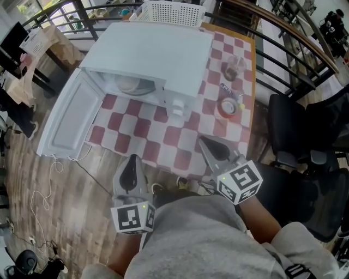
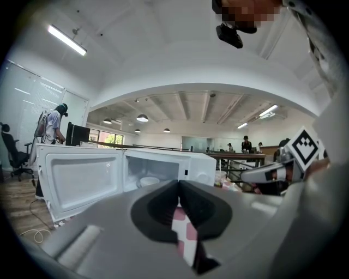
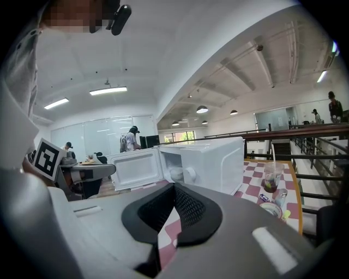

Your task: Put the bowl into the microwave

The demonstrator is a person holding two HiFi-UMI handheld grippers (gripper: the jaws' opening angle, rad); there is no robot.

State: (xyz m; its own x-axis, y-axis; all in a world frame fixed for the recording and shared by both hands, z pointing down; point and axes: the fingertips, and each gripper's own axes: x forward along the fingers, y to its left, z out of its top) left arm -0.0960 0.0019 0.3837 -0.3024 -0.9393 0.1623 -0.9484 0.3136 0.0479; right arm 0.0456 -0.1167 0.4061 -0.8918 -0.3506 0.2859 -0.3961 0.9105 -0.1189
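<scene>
A white microwave [image 1: 158, 54] stands on a red-and-white checked tablecloth [image 1: 163, 136], its door [image 1: 68, 120] swung wide open to the left. A white bowl [image 1: 130, 84] sits inside the cavity. Both grippers hang at the table's near edge, short of the microwave. My left gripper [image 1: 133, 158] is shut with nothing in it. My right gripper [image 1: 203, 139] is shut and empty too. In the left gripper view the closed left gripper [image 2: 179, 182] points at the open microwave [image 2: 191, 163] and the bowl [image 2: 148, 181]. In the right gripper view the right gripper [image 3: 174, 186] faces the microwave [image 3: 212, 161] and its door [image 3: 133, 168].
A plastic cup with a drink [image 1: 234, 66] and a small round red-rimmed thing [image 1: 229, 107] stand right of the microwave. A white basket [image 1: 169, 12] sits behind it. A black chair [image 1: 305, 125] is at the right, and a cable [image 1: 49, 185] lies on the wooden floor at the left.
</scene>
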